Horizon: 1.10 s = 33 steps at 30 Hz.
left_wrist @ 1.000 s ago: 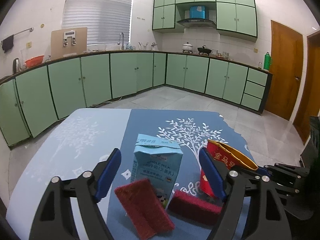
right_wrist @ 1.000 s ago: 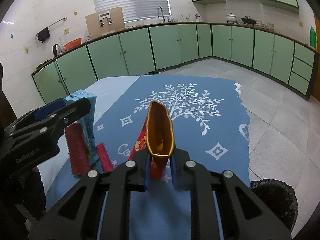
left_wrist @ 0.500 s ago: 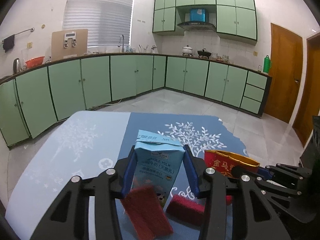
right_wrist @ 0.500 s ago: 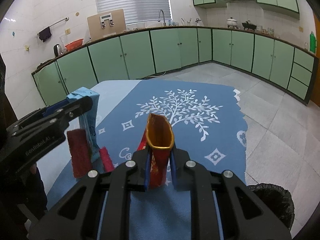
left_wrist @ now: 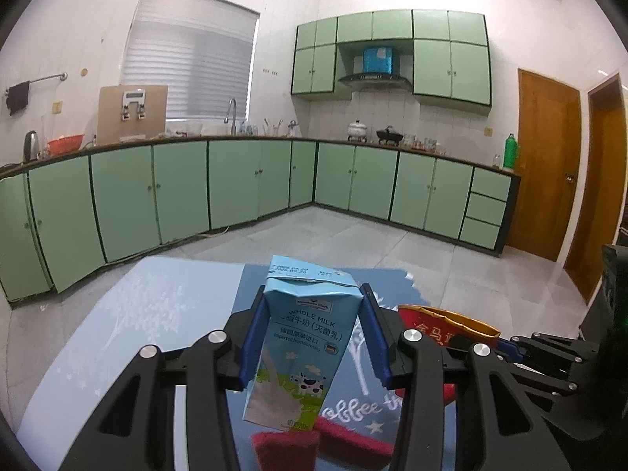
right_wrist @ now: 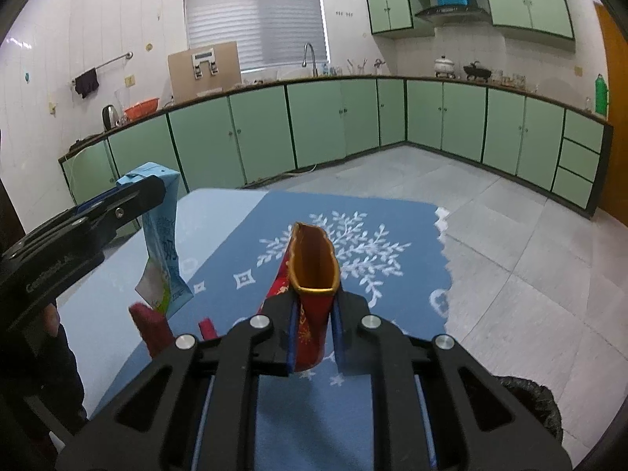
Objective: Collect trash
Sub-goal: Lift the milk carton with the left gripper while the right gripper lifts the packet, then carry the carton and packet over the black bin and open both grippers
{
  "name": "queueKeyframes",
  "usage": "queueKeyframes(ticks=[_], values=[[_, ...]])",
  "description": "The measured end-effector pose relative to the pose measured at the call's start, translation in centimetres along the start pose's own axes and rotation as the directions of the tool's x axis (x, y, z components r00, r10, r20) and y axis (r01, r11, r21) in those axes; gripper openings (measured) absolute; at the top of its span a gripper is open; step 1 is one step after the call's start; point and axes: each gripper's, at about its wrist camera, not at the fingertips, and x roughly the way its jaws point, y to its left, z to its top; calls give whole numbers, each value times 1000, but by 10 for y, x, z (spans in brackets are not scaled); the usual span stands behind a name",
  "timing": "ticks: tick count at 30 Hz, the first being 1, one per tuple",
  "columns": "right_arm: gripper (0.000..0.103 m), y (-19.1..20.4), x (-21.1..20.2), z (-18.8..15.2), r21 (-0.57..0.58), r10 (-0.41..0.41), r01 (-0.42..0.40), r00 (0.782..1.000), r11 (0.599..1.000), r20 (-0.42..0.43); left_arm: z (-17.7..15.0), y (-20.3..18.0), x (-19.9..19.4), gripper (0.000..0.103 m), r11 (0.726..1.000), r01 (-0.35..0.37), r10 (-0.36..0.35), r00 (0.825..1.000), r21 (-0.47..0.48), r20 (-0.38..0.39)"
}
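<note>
A light blue milk carton hangs above the table, pinched by its sides in my left gripper, which is shut on it. From the right wrist view the same milk carton is off the cloth, at the left. My right gripper is shut on a red and gold packet, open at the top and lifted clear of the blue tablecloth. That red packet also shows at the right of the left wrist view.
Two red scouring pads lie on the cloth under the carton. A black trash bin stands on the floor at the table's right corner. Green kitchen cabinets line the far walls.
My left gripper shut on the milk carton and lifted it off the table. The right gripper rose too, taking the red packet up off the cloth.
</note>
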Motion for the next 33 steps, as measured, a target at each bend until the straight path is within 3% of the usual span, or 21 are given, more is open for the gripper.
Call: queueKeyframes(ticks=[15, 23, 33], values=[[12, -21, -60, 14, 5, -48, 48, 993, 999, 111, 31, -38, -39, 45, 996, 83, -85, 991, 24, 100], [13, -43, -88, 6, 26, -92, 89, 987, 996, 130, 31, -64, -47, 45, 990, 137, -141, 986, 44, 93], [12, -75, -124, -17, 56, -183, 178, 976, 982, 118, 12, -109, -44, 45, 968, 245, -246, 969, 53, 18]])
